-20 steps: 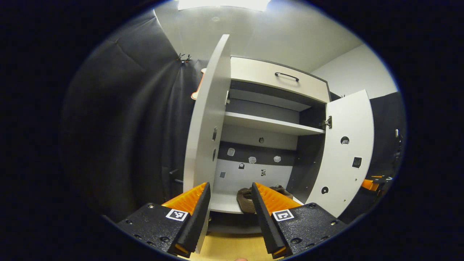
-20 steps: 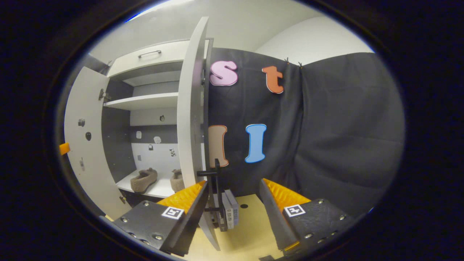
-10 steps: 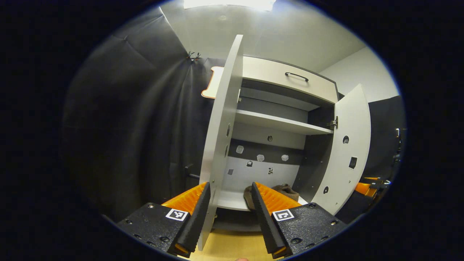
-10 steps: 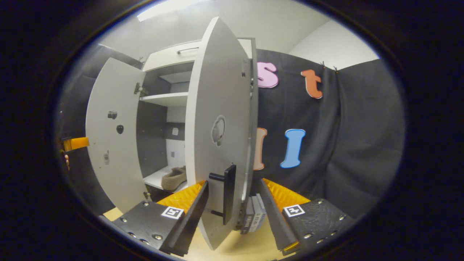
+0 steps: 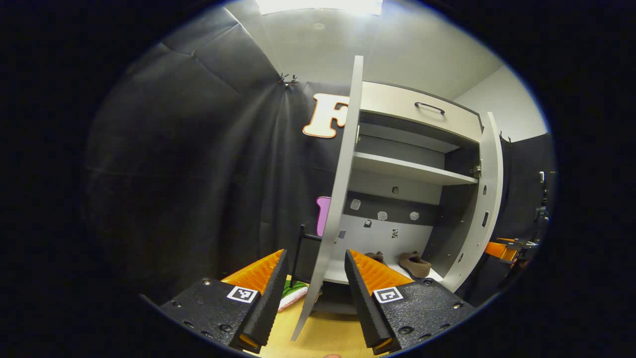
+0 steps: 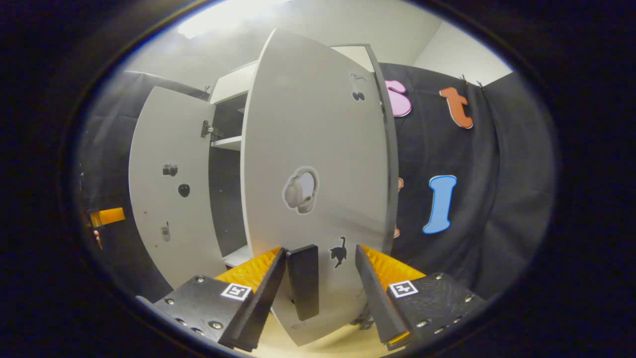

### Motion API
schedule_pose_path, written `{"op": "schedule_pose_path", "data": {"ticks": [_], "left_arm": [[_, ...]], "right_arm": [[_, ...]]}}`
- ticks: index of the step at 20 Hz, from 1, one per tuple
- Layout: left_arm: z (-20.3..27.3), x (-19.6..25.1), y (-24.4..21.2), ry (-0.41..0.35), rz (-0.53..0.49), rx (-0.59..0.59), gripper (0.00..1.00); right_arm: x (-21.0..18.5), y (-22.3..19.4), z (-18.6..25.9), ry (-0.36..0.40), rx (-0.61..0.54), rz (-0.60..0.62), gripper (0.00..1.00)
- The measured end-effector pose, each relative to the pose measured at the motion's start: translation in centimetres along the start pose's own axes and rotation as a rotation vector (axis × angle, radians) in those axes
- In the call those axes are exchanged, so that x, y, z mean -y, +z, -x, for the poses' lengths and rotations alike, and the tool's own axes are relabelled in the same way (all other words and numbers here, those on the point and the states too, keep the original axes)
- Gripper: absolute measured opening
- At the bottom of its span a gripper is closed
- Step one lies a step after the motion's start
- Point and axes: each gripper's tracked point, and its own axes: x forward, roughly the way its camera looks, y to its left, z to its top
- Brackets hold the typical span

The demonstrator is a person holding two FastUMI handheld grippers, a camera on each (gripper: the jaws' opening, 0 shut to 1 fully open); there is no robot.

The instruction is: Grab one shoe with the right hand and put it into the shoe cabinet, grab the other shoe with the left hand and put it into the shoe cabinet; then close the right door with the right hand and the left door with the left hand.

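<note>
Two brown shoes (image 5: 415, 263) sit on the bottom shelf of the white shoe cabinet (image 5: 417, 112). In the left gripper view the left door (image 5: 335, 199) stands edge-on, and its lower edge runs between the fingers of my open left gripper (image 5: 315, 253) without being pressed. The right door (image 5: 489, 199) is partly swung in. In the right gripper view the right door's outer face (image 6: 318, 149) is close in front. Its black handle (image 6: 303, 283) stands between the fingers of my open right gripper (image 6: 319, 248), nearer the left finger.
A green and pink item (image 5: 290, 293) lies on the wooden floor (image 5: 328, 338) left of the cabinet. Black cloth walls close in on both sides. The right gripper (image 5: 502, 248) shows beyond the right door, and the left gripper (image 6: 107, 216) beyond the left door (image 6: 169, 189).
The right door has swung well inward, and my right gripper has followed around to its outer face. My left gripper has shifted left, so the left door now stands edge-on between its fingers.
</note>
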Motion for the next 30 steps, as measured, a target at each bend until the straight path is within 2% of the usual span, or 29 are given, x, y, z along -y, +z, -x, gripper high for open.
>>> {"op": "schedule_pose_path", "data": {"ticks": [2, 5, 9, 10, 11, 15, 16, 18, 19, 20, 23, 24, 25, 30], "left_arm": [[0.4, -1.0, 0.2, 0.025, 0.000, 0.004, 0.74], [1.1, -2.6, 0.3, 0.068, -0.007, 0.005, 0.66], [2.3, -4.7, 0.4, 0.124, -0.007, 0.003, 0.66], [2.4, -5.3, 0.4, 0.138, -0.009, 0.003, 0.75], [2.7, -6.0, 0.4, 0.151, -0.011, 0.004, 0.70], [3.2, -7.9, 0.5, 0.196, -0.014, 0.008, 0.70], [3.2, -8.2, 0.5, 0.203, -0.011, 0.006, 0.66], [3.1, -8.7, 0.3, 0.211, -0.006, -0.001, 0.70], [3.1, -8.9, 0.2, 0.215, -0.005, -0.004, 0.66], [3.0, -9.1, 0.2, 0.218, -0.005, -0.006, 0.70], [3.2, -9.8, 0.1, 0.230, -0.004, -0.005, 0.70], [3.2, -10.1, 0.1, 0.235, -0.005, -0.005, 0.75], [3.3, -10.4, 0.0, 0.241, -0.006, -0.004, 0.70], [3.2, -11.9, 0.2, 0.263, -0.001, 0.004, 0.70]], "right_arm": [[-0.5, 0.0, -0.9, 0.029, -0.009, -0.024, 0.92], [-1.5, -0.4, -2.2, 0.056, -0.020, -0.058, 0.98], [-2.5, -0.5, -3.5, 0.065, -0.007, -0.049, 0.98], [-2.7, -0.6, -4.0, 0.069, -0.007, -0.052, 0.97], [-3.1, -0.6, -4.6, 0.074, -0.008, -0.056, 0.98], [-4.4, -0.5, -6.8, 0.071, -0.007, -0.068, 1.00], [-4.5, -0.4, -7.1, 0.069, -0.003, -0.069, 1.00], [-4.8, -0.5, -7.9, 0.068, -0.006, -0.076, 1.00], [-5.0, -0.7, -8.3, 0.069, -0.011, -0.084, 1.00], [-5.0, -0.6, -8.7, 0.068, -0.013, -0.095, 1.00], [-5.6, -0.7, -10.0, 0.060, -0.013, -0.105, 1.00], [-5.7, -0.7, -10.3, 0.053, -0.011, -0.101, 1.00], [-5.8, -0.6, -10.7, 0.046, -0.006, -0.096, 1.00], [-6.1, -0.3, -12.1, -0.005, 0.004, -0.074, 0.97]]}}
